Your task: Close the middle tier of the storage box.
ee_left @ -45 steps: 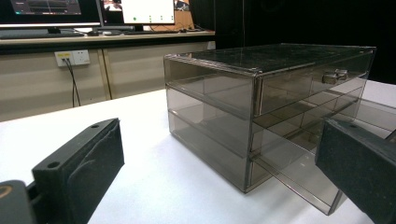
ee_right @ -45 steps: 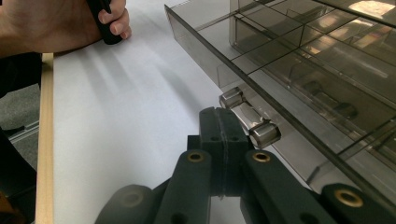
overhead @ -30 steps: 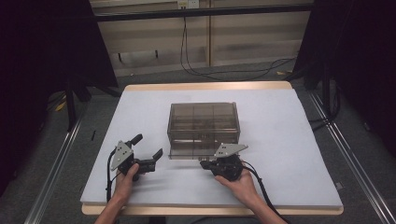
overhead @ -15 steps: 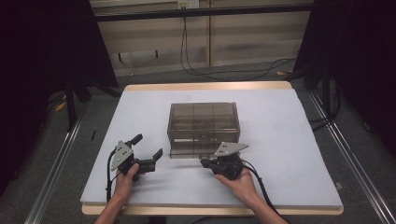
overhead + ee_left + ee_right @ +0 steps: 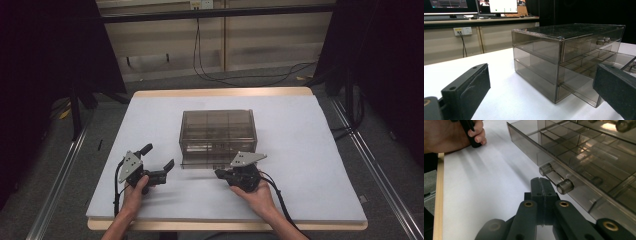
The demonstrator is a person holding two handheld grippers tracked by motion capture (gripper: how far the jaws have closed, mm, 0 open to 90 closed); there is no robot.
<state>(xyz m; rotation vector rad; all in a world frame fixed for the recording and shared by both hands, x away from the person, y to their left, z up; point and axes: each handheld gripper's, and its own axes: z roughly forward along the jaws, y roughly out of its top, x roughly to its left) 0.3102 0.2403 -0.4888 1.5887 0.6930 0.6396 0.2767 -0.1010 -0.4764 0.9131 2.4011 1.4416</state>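
Drawer handle (image 5: 556,180) just beside closed right tool (image 5: 544,185); bottom drawer (image 5: 584,162) pulled out.

The drawer cabinet (image 5: 218,132) in the centre of the high view looks like smoke-tinted transparent plastic, smooth and glossy, with reflections on its top. Its drawer handle (image 5: 556,178), in the middle of the right gripper view, is clear plastic with rounded shiny ends. The table cover (image 5: 300,150) is white and matt, like paper or thin foam, and the table edge (image 5: 220,92) at the top looks like pale wood. The left gripper (image 5: 541,100) has black matt jaws with a slightly rough padded face. The right gripper (image 5: 541,183) is matt black plastic with brass-coloured metal rivets.
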